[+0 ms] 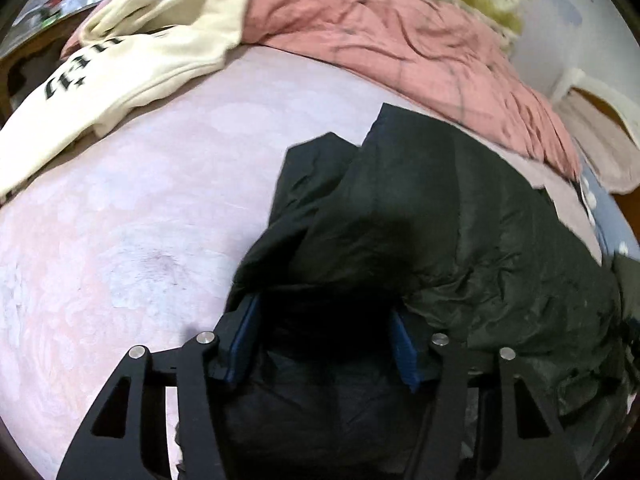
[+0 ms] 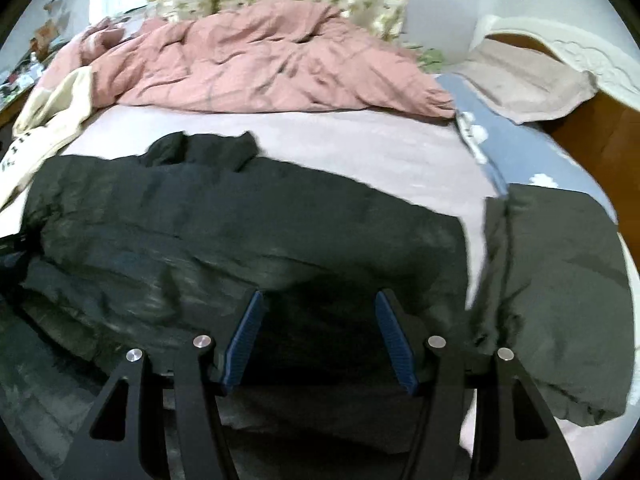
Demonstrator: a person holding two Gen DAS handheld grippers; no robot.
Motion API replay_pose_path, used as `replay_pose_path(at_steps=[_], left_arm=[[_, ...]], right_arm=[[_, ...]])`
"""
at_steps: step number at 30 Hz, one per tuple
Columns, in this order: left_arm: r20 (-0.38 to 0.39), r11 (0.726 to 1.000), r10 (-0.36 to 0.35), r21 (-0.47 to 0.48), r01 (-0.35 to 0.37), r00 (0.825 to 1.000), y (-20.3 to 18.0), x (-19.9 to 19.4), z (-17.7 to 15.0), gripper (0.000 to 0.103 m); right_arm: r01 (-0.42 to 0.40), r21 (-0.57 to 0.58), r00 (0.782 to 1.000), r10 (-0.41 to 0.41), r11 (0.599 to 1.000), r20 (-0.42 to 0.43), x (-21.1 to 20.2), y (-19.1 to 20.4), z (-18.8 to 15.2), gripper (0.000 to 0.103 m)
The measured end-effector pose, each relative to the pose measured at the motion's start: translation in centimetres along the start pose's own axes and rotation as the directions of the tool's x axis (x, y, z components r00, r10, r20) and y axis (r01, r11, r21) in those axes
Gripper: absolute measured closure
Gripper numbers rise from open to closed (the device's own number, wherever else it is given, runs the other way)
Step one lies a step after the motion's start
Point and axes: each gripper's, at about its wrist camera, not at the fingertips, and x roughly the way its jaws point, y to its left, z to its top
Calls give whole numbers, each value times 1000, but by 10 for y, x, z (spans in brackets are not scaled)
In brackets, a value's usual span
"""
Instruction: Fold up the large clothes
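Observation:
A large black jacket (image 1: 440, 220) lies crumpled on the pink bed sheet (image 1: 140, 220). My left gripper (image 1: 324, 308) is open, its jaws set wide over the jacket's near fold, with black cloth lying between the blue pads (image 1: 242, 344). In the right wrist view the jacket (image 2: 200, 220) spreads across the bed, with a sleeve or flap (image 2: 560, 280) lying to the right. My right gripper (image 2: 318, 304) is open, its jaws apart just above the jacket's near edge, holding nothing.
A cream sweatshirt with black lettering (image 1: 132, 52) lies at the far left. A rumpled pink quilt (image 2: 260, 60) is heaped at the back. A blue patterned sheet (image 2: 520, 148) and a beige pillow (image 2: 524, 76) lie right, by the white headboard (image 2: 580, 56).

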Motion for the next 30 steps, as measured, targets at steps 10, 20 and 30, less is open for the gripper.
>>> replay_pose_path(at_steps=[10, 20, 30], left_arm=[[109, 990, -138, 45, 134, 984, 1, -36, 2, 31], [108, 995, -52, -84, 62, 993, 34, -21, 3, 30], [48, 1000, -7, -29, 8, 999, 25, -3, -4, 30]], right_arm=[[-185, 168, 982, 186, 968, 10, 28, -22, 3, 32], [35, 46, 994, -30, 998, -108, 46, -5, 1, 92], [-10, -34, 956, 0, 999, -295, 34, -15, -29, 94]])
